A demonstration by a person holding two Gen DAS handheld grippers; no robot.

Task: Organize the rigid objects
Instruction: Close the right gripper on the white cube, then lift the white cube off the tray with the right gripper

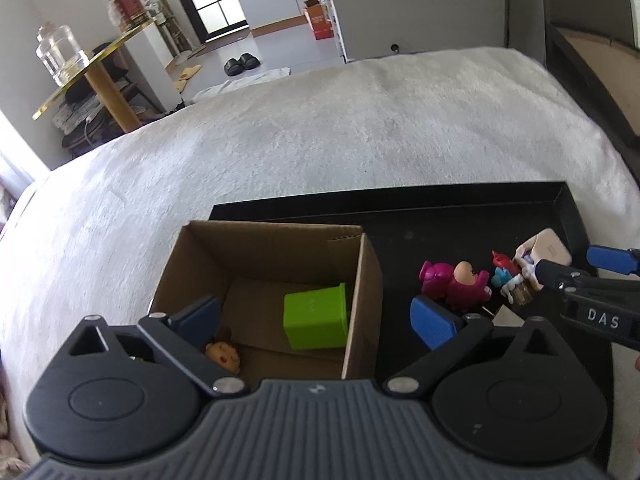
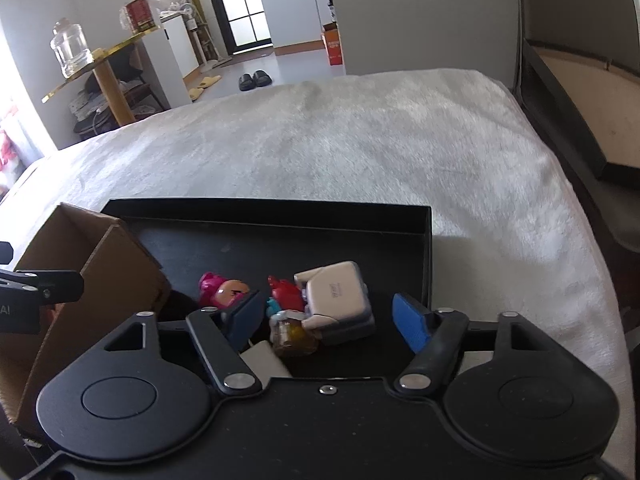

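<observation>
A cardboard box (image 1: 362, 276) stands on a black tray (image 1: 440, 216); inside lie a green block (image 1: 316, 316) and a small orange figure (image 1: 224, 354). My left gripper (image 1: 316, 320) is open above the box, its right finger outside the box wall. On the tray right of the box lie a pink figure (image 2: 222, 292), a red and blue figure (image 2: 284, 298), a brown-based figure (image 2: 292, 334) and a beige cube (image 2: 336, 300). My right gripper (image 2: 332, 322) is open, fingers straddling the cube and small figures. It also shows in the left wrist view (image 1: 568, 268).
The tray (image 2: 428, 248) rests on a white fuzzy cover (image 2: 360, 140). A flat pale piece (image 2: 266, 360) lies near the tray's front. A gold-rimmed side table with a glass jar (image 1: 60, 54) stands far left. A dark frame (image 2: 568, 120) runs along the right.
</observation>
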